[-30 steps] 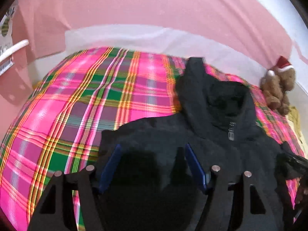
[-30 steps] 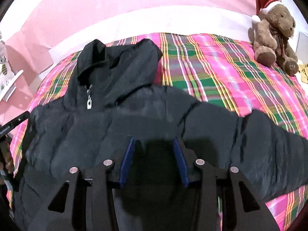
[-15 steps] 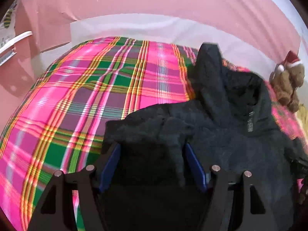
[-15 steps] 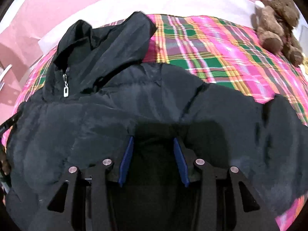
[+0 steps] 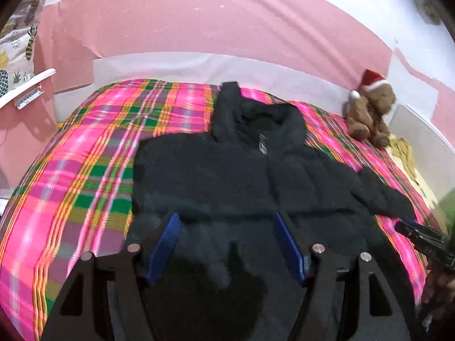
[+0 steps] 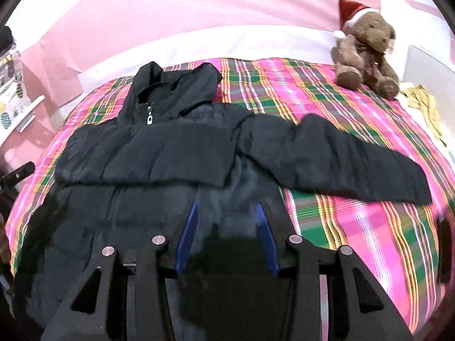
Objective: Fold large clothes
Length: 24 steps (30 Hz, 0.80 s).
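Note:
A black hooded puffer jacket (image 5: 241, 176) lies front up on the plaid bedspread (image 5: 85, 176). It also shows in the right wrist view (image 6: 159, 147), zipper pull near the collar. Its left sleeve lies folded across the chest and its right sleeve (image 6: 341, 159) stretches out to the right. My left gripper (image 5: 224, 221) hovers over the lower left of the jacket, jaws apart with nothing between them. My right gripper (image 6: 226, 213) hovers over the jacket's lower right body, jaws apart and empty. The right gripper's tip shows at the left wrist view's right edge (image 5: 421, 238).
A brown teddy bear (image 6: 366, 51) in a red Santa hat sits at the bed's far right corner. A yellow cloth (image 6: 426, 105) lies beside it. A pink and white wall (image 5: 227, 28) runs behind the bed. A white shelf (image 5: 28, 88) hangs at the left.
Both grippers have pulled back and up from the jacket, so more of it shows. The left sleeve now lies folded over the chest. The jacket looks flatter.

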Available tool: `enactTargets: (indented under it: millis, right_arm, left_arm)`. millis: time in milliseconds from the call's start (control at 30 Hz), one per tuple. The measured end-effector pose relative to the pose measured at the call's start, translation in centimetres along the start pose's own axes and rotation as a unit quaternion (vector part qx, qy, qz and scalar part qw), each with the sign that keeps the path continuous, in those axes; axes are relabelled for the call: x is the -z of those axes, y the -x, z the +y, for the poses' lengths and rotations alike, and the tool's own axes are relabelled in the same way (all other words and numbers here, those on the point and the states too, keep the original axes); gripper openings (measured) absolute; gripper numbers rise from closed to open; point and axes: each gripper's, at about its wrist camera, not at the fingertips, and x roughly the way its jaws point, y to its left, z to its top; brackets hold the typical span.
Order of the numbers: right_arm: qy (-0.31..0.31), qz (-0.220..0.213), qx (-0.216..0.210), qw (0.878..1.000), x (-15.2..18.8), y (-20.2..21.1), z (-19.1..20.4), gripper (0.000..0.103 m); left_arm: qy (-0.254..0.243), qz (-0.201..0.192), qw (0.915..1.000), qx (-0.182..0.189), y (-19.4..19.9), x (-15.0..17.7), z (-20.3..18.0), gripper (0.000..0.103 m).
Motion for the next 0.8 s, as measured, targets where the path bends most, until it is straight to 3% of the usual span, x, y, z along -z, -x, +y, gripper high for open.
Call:
enactTargets:
  millis: [333, 533, 800]
  right_arm:
    - [-0.028, -0.019, -0.002, 0.999, 4.8, 6.8, -1.2, 0.044]
    - [-0.058, -0.028, -0.014, 0.998, 5.1, 8.1, -3.3, 0.049]
    - [-0.110, -0.026, 0.000, 0.994, 4.3, 6.7, -8.6, 0.057]
  left_arm:
    - [-0.001, 0.010, 0.9998, 0.019, 5.1, 4.4, -3.1, 0.070]
    - [-0.013, 0.000, 0.9997, 0.021, 6.1, 4.2, -4.8, 0.071]
    - [-0.028, 0.004, 0.9994, 0.018, 3.7, 2.3, -6.0, 0.071]
